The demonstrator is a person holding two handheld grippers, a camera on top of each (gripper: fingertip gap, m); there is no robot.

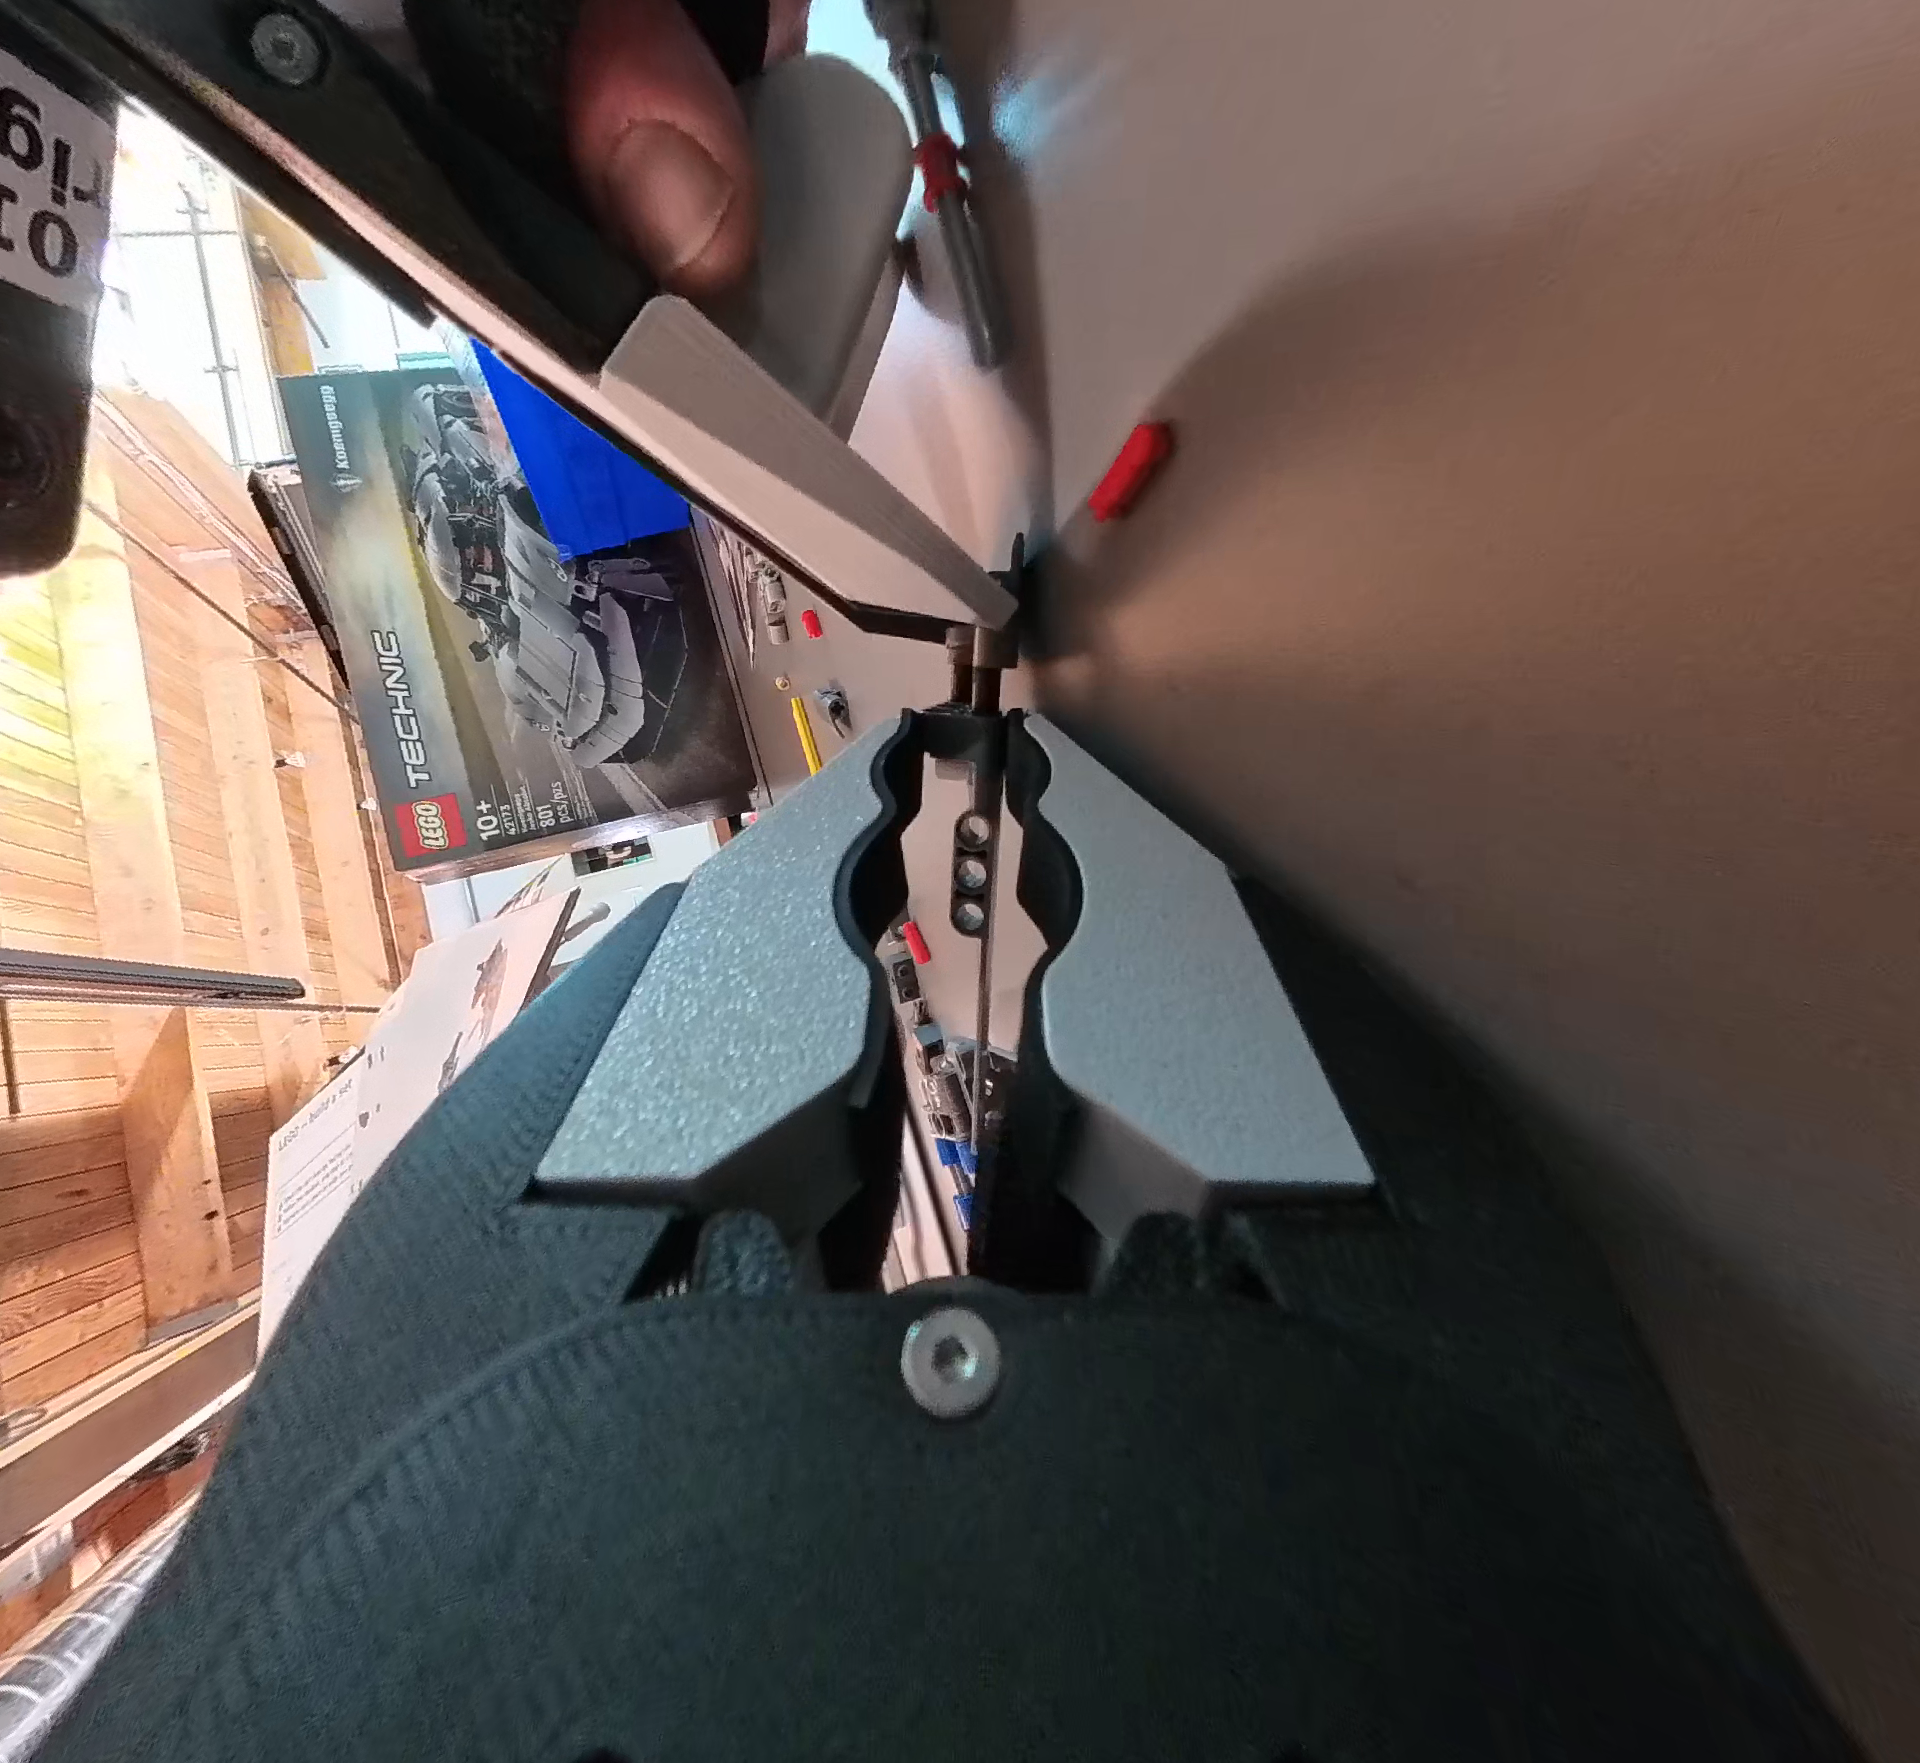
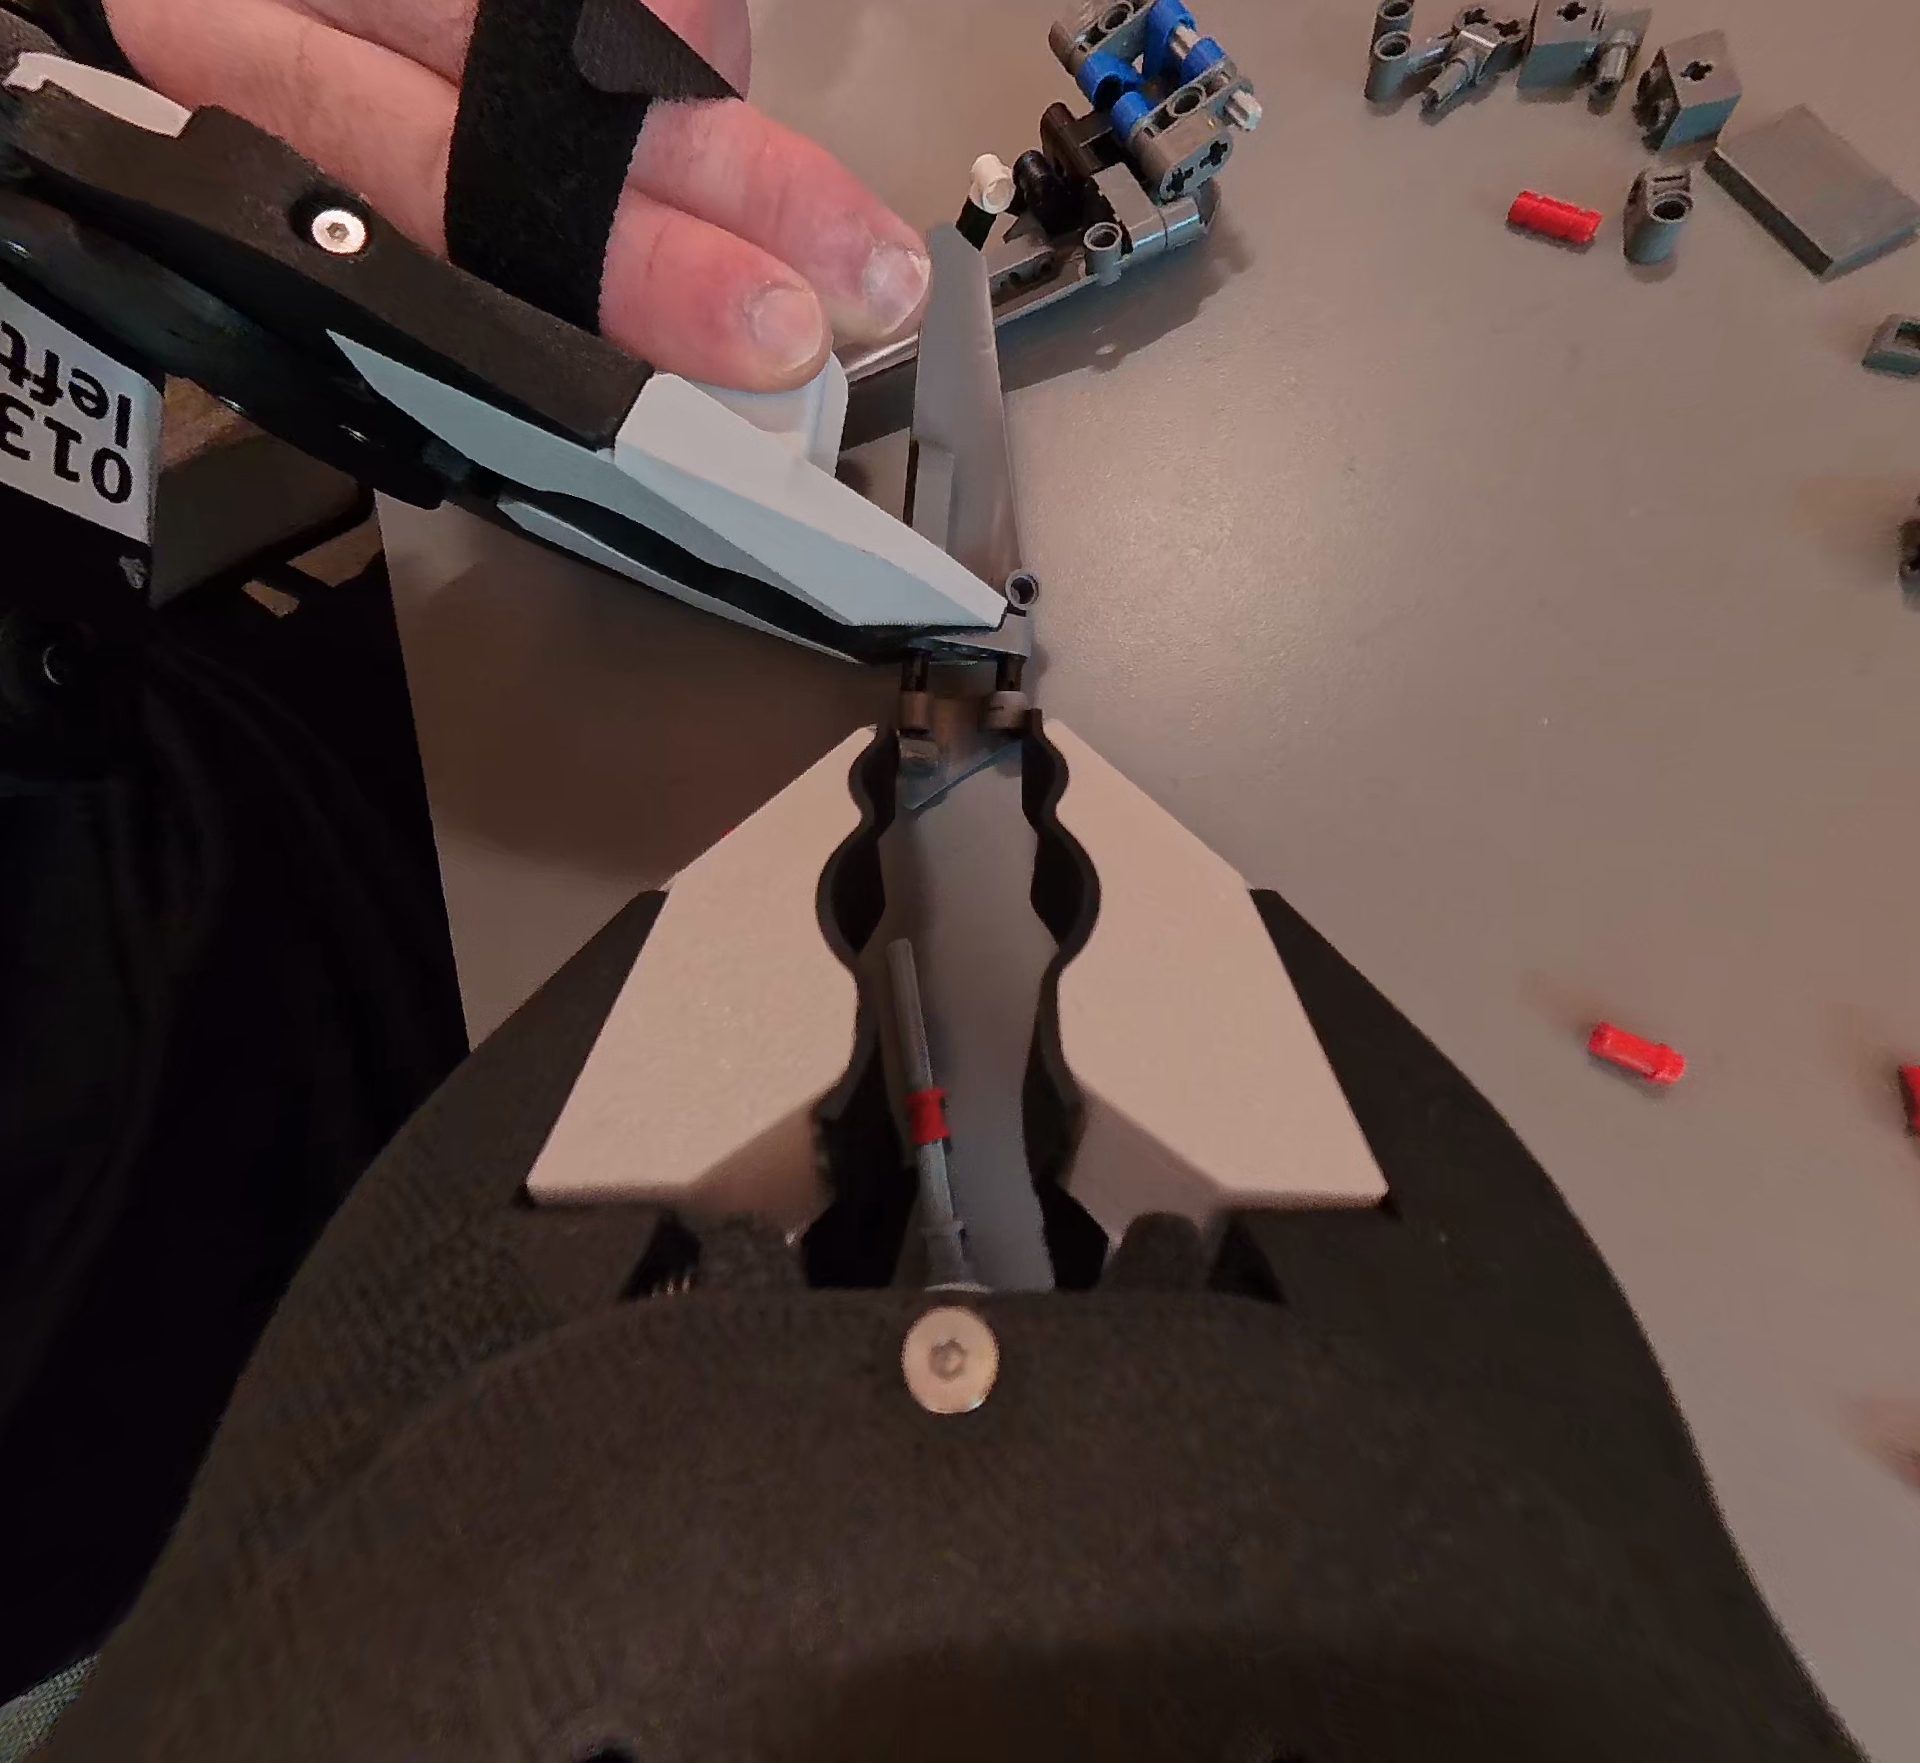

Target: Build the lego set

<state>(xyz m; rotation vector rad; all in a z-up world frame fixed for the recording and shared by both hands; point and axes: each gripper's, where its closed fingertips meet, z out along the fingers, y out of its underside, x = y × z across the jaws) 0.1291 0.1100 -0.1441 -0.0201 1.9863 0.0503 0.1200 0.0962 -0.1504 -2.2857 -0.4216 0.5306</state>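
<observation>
Centrally, meeting tip to tip just above a grey table: left gripper and right gripper.

Left gripper entering the right wrist view from the left, carried by a hand with a black strap over one finger. Jaws closed on the near end of a long grey panel. Long axis of the panel running from the gripper tips toward the far side, far end pointing at a part-built assembly with blue pieces. In the left wrist view, seen edge-on as a thin dark line between the fingers, beside a dark beam with three holes lying lengthwise along the fingers.

Right gripper low in its own view, jaws closed on a small grey piece at the very tips. Between the two sets of tips, two short dark pins bridging the small piece and the panel's near end; seated or only touching, impossible to tell.

Under the right gripper, flat on the table: a grey axle with a red bush, long axis roughly near to far.

Off to the right, well apart: red pins, and farther back small grey blocks and a flat dark tile.

Left wrist view rolled sideways, table along its right edge; at the table's far end a boxed set standing behind an open instruction booklet.
</observation>
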